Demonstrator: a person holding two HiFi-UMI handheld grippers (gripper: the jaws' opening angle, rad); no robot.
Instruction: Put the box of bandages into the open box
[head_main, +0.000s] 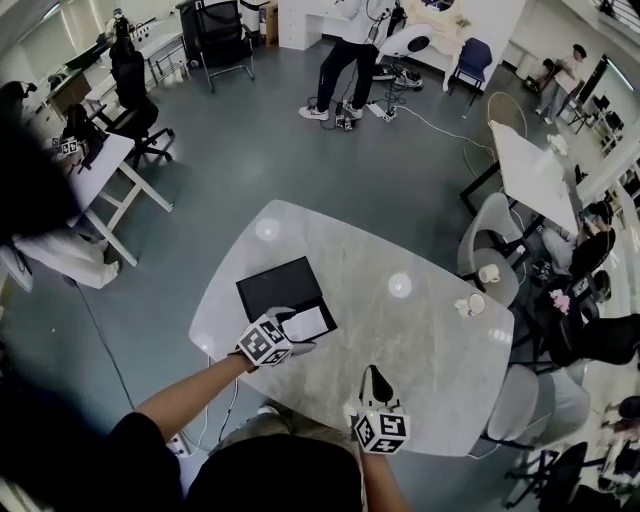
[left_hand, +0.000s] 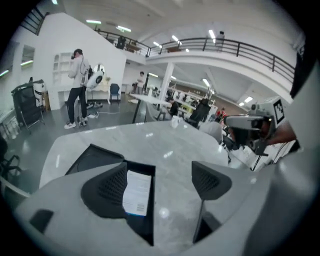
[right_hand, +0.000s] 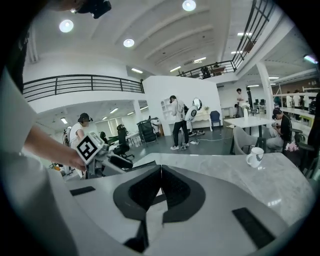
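Left tool (left_hand: 160, 182) spread wide, nothing pinched. Between its jaws there's only bare counter (left_hand: 175, 145) and the near rim of the open box (left_hand: 97, 156). Just beside its left jaw, the box of bandages (left_hand: 136, 192) lies flat, label up, inside that black box. It looks fully seated, though the jaw hides part of it. Right tool (right_hand: 160, 187) sits off to the left tool's right, over the counter's near edge, jaws pressed together, empty. So the drop looks done; what's left, by my read, is lifting the left tool clear.
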